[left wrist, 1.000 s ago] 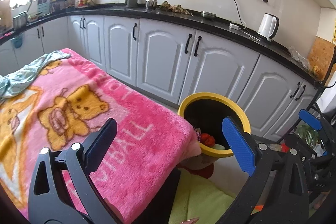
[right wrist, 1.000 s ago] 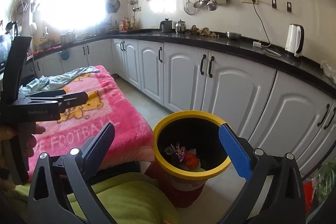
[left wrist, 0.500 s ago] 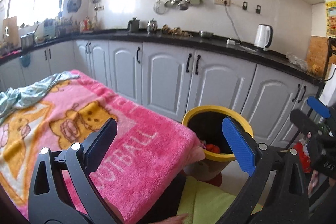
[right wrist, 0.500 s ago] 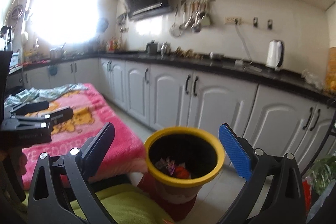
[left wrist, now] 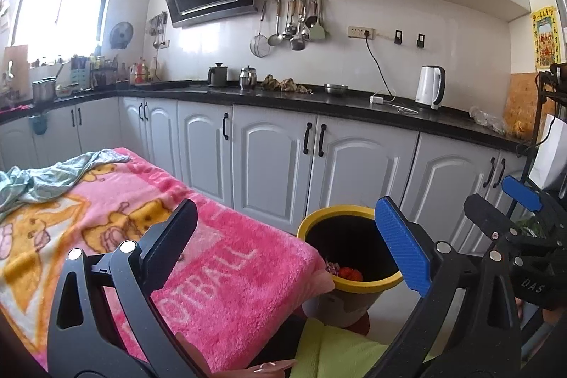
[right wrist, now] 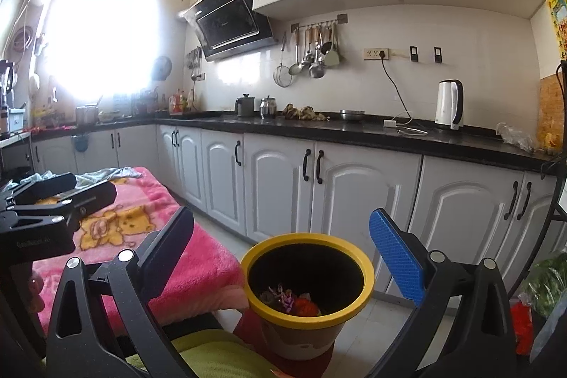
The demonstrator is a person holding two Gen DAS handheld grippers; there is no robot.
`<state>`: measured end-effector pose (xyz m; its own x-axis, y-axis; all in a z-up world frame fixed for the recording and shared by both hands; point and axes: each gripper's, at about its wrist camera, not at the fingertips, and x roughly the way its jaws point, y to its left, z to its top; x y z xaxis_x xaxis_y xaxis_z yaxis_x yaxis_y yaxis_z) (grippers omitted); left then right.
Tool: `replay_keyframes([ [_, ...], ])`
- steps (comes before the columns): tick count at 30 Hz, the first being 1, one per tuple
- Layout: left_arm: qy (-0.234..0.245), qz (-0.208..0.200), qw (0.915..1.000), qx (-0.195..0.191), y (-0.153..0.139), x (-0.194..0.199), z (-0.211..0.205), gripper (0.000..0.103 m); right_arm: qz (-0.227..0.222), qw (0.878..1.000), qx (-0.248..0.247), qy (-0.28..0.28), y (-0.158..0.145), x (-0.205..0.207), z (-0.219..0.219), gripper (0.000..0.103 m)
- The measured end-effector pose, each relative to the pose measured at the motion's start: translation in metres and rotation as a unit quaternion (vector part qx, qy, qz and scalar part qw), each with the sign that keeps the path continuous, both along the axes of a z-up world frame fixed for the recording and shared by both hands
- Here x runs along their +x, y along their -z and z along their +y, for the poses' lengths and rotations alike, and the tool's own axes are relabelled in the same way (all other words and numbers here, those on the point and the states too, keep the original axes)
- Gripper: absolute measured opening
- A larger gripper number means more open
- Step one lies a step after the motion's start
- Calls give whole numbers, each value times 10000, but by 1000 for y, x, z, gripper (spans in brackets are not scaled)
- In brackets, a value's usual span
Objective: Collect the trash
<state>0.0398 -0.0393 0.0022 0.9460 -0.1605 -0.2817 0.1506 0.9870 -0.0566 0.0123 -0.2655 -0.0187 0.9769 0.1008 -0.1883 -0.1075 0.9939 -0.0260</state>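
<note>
Your left gripper [left wrist: 283,232] has its two fingers wide apart and holds nothing. It hangs over the pink blanket [left wrist: 149,236], just beside the yellow bin [left wrist: 349,286]. Your right gripper [right wrist: 280,245] is spread wide too, with nothing in it, and it hangs right above the bin [right wrist: 308,310]. The trash [right wrist: 290,302], some purple and red bits, lies at the bottom of the bin. The bin stands on the floor, touching the blanket's corner, near the white cupboards [right wrist: 354,201].

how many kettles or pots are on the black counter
3: a white electric kettle at the right, a dark lidded pot and a shiny steel pot side by side mid-counter. Others may hide near the window.
</note>
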Motion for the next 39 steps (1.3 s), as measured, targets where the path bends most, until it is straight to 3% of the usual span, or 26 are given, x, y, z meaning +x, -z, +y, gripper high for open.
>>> replay_keyframes([
  [39,-62,-53,10000,-46,-1,0,6,92,-26,10000,-38,-1,2,0,1,97],
])
